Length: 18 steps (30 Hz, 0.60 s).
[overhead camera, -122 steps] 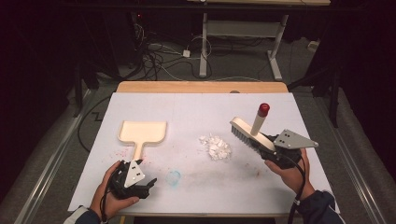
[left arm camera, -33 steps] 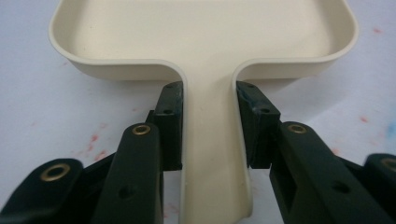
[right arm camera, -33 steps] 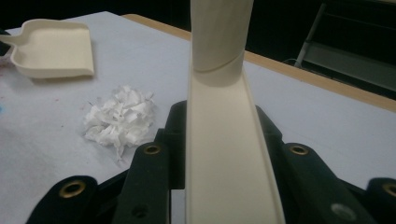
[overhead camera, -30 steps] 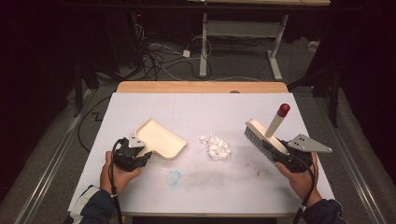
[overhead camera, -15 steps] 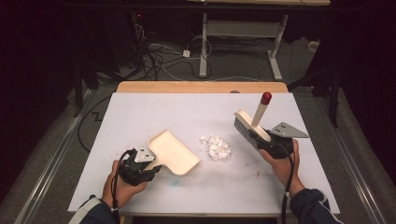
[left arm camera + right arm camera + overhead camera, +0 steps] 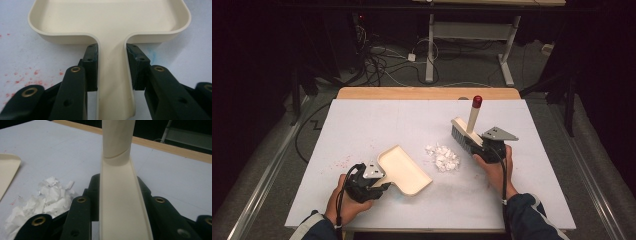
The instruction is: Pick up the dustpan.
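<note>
A cream dustpan (image 6: 404,170) lies on the white table, its mouth turned toward a small heap of torn white paper (image 6: 442,157). My left gripper (image 6: 374,182) is shut on the dustpan's handle (image 6: 113,80), one black pad on each side. Right of the heap, my right gripper (image 6: 477,145) is shut on a cream hand brush (image 6: 464,132) whose red-tipped handle (image 6: 477,101) points up and bristles point down. In the right gripper view the brush back (image 6: 120,202) runs between the jaws and the paper heap (image 6: 41,198) lies to the left.
The white table top (image 6: 377,125) has a wooden strip (image 6: 427,93) along its far edge. Faint red specks (image 6: 27,77) and a blue smear (image 6: 152,53) mark the surface near the dustpan. Cables and a desk frame (image 6: 472,35) stand on the dark floor beyond.
The right gripper has carried the brush leftward and down toward the paper heap. The left gripper has brought the dustpan down beside the heap's left side and then stayed nearly still.
</note>
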### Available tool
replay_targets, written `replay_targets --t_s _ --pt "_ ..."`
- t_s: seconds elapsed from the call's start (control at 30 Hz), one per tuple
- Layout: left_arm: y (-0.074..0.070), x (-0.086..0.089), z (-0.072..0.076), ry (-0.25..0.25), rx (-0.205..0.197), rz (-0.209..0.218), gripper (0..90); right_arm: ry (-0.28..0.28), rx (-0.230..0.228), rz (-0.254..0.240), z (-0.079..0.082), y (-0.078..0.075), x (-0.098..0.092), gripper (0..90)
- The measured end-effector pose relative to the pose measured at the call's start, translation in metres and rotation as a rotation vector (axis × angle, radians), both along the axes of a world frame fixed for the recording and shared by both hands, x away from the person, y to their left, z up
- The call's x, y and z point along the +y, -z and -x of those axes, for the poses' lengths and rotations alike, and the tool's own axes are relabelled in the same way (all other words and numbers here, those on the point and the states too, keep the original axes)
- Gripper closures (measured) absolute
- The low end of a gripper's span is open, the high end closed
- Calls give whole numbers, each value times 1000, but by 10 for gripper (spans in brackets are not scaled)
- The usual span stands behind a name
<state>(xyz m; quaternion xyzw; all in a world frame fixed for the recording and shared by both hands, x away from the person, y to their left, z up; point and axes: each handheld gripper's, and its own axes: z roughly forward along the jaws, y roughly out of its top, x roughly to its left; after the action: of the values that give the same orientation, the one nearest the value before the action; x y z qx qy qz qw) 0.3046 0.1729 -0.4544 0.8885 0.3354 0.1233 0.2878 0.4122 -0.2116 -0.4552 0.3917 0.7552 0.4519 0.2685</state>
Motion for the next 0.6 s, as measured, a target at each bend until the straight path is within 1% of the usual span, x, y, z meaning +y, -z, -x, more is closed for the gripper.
replay_targets --t_s 0.07,0.17,0.2,0.27,0.33,0.37,0.43,0.47,0.5,0.57,0.6 --pt "1 0 0 0 3 2 638 -9 18 0 1 -1 -1 675" --pt "1 0 0 -1 5 2 638 -12 45 26 2 -4 -1 674" --pt "2 0 0 -1 7 4 638 -12 61 38 1 -6 -2 675" --pt "2 0 -1 1 14 7 638 -22 114 55 0 -10 -2 675" --pt "3 0 -1 3 19 8 638 -13 138 84 -1 -14 -3 677" --pt "3 0 -2 4 22 10 638 -14 155 89 -2 -15 -3 677" --pt "4 -1 -3 6 27 13 638 -20 196 117 -5 -20 -5 677" --pt "5 -2 -3 3 29 16 637 -23 212 123 -6 -21 -6 677" --pt "5 -3 -4 3 32 17 637 -28 224 118 -7 -21 -7 677" --pt "6 -5 -5 8 36 14 637 -26 226 119 -9 -22 -8 678" --pt "7 -6 -6 11 39 15 637 -11 222 132 -10 -22 -8 678"
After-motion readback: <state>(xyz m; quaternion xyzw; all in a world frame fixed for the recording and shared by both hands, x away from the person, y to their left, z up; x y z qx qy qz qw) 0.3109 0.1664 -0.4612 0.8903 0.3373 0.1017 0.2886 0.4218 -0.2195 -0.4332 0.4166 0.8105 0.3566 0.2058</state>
